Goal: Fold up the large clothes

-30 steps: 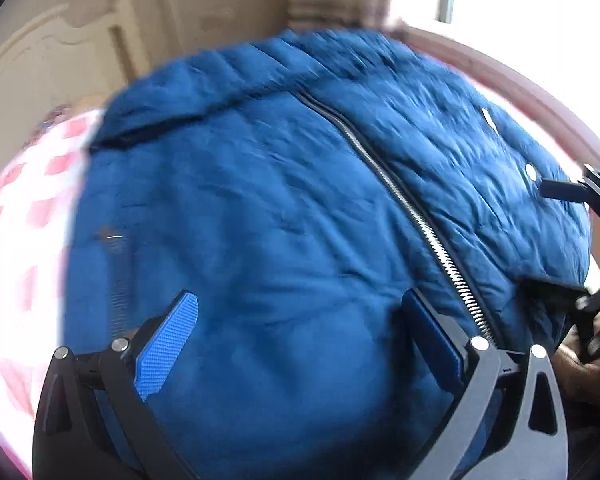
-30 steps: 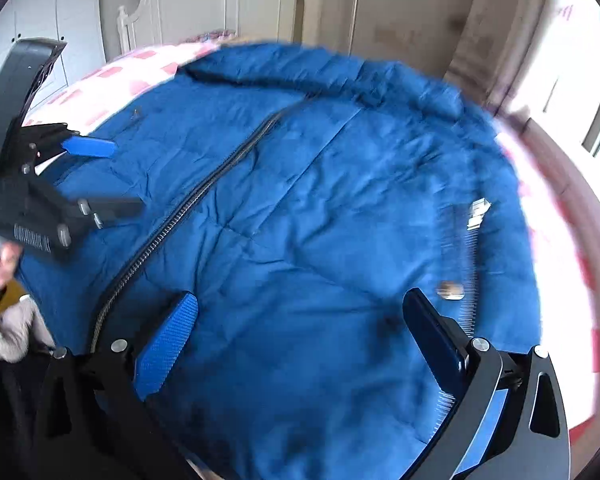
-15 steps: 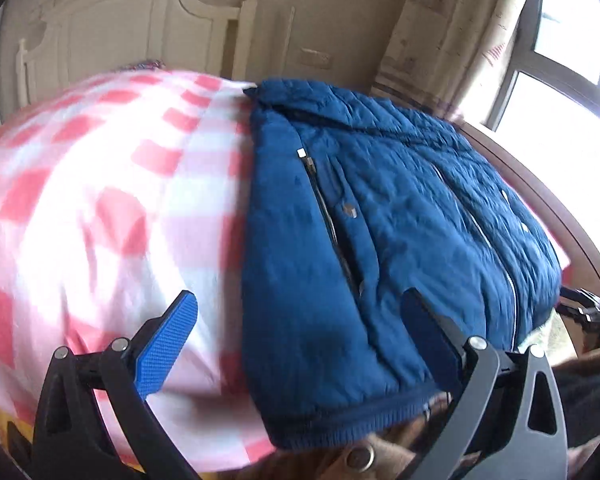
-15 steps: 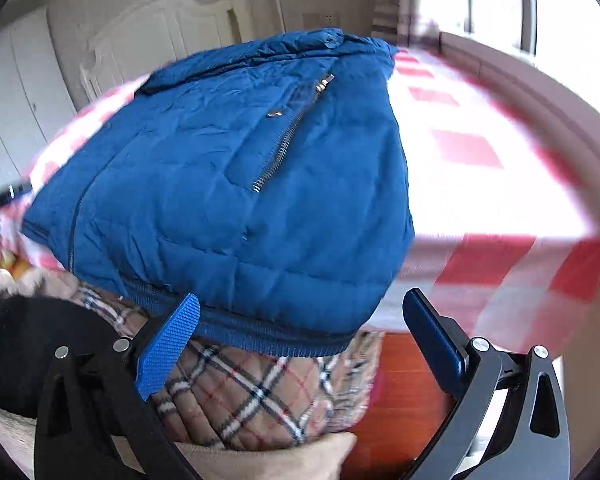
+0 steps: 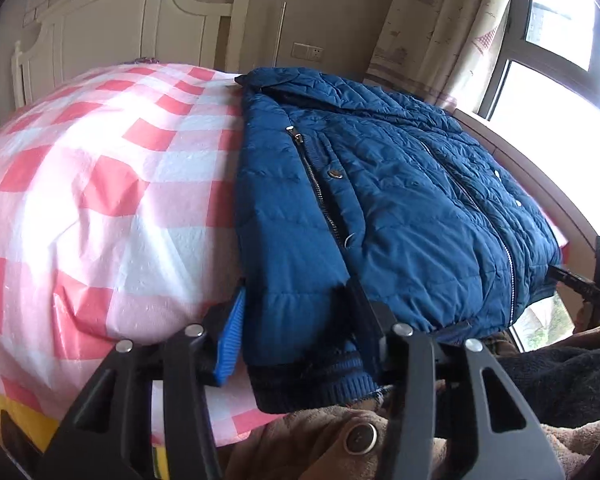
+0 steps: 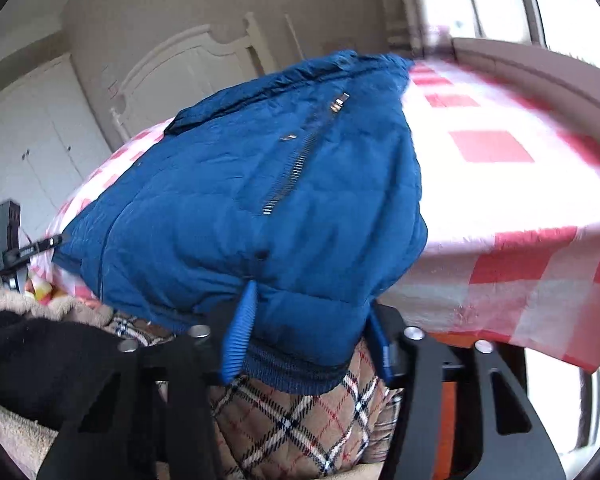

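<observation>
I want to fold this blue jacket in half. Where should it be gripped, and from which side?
Grip the blue jacket by its ribbed hem, one corner each, coming from the bed's near edge: the hem overhangs there, thick and firm. Both tongs, left and right, are closing there.

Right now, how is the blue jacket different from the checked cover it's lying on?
The blue jacket is plain dark blue; the checked cover has pink and white squares. The blue jacket is puffy, with zips and snaps; the checked cover is thin, with none. The blue jacket lies on top; the checked cover spreads out wide underneath. Both are soft cloth.
</observation>
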